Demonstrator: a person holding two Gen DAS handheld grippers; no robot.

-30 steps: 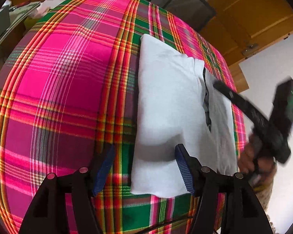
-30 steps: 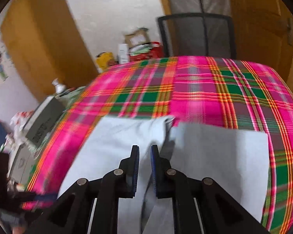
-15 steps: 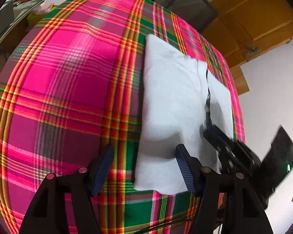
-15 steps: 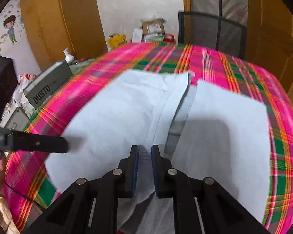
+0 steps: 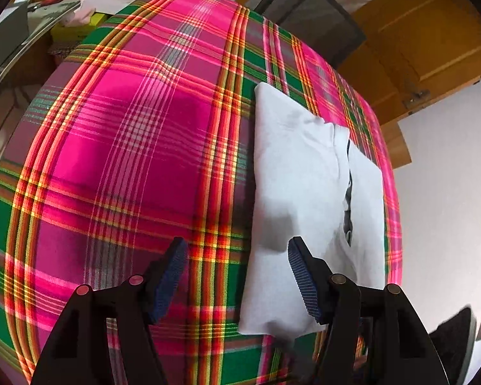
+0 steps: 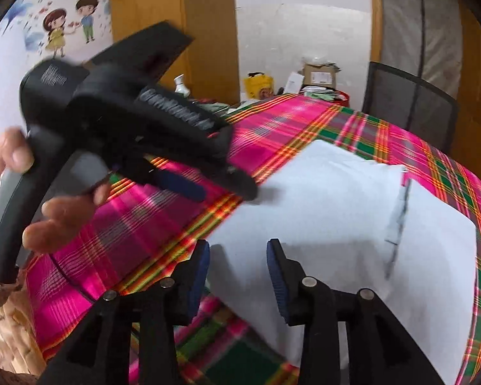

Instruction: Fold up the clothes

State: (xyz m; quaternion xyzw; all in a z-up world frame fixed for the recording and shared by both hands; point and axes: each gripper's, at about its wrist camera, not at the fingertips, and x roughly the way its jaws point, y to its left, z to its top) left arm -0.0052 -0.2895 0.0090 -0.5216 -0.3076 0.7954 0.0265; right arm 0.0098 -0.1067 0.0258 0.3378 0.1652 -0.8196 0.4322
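Note:
A white garment [image 5: 301, 192] lies folded on the pink plaid tablecloth [image 5: 128, 147], both sides turned in to a dark centre seam. My left gripper [image 5: 237, 276] is open and empty, hovering over the garment's near left edge. In the right wrist view the garment [image 6: 330, 211] fills the middle, and my right gripper [image 6: 239, 272] is open and empty over its near left corner. The left gripper also shows there [image 6: 221, 189], held in a hand above the cloth's left side.
A black mesh chair [image 6: 407, 102] stands at the table's far side. Boxes and papers [image 6: 317, 77] crowd the far end. A wooden door [image 5: 426, 48] is behind. A side desk with clutter [image 5: 22, 25] stands to the left.
My right gripper has opened and shifted left toward the garment's near left corner. It has left the left wrist view. The left gripper now looms large in the right wrist view.

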